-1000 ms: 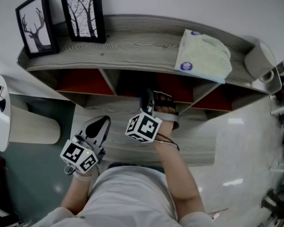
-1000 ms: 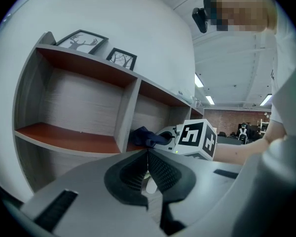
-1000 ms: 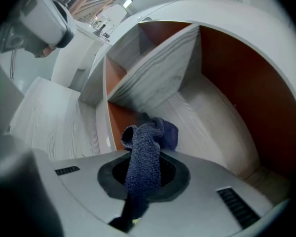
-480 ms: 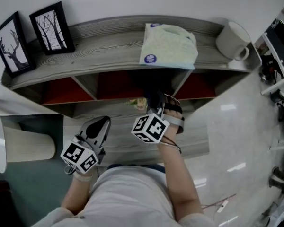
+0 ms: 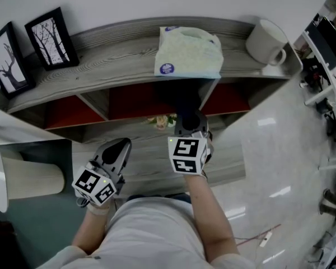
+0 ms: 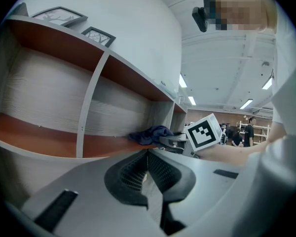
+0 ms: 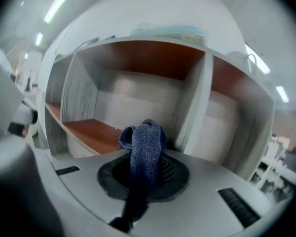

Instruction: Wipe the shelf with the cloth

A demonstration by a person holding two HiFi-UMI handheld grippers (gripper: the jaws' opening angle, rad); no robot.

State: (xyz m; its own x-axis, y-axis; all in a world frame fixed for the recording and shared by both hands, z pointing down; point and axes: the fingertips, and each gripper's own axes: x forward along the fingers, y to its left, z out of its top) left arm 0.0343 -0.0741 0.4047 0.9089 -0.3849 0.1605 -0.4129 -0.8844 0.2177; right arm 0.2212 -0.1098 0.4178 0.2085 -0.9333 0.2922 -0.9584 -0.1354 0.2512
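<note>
R gripper (image 7: 147, 154): jaws clamped on the blue knit cloth (image 7: 144, 142). The cloth bunches between the pads and pokes past the tips, at the mouth of the shelf's (image 5: 123, 60) middle compartment, by its orange floor — contact w/ the board can't be told. L gripper (image 6: 148, 164): jaws closed, nothing in them, held low in front of the shelf — left of the cloth. On top: wipes pack (image 5: 187, 52), mug (image 5: 266, 41).
</note>
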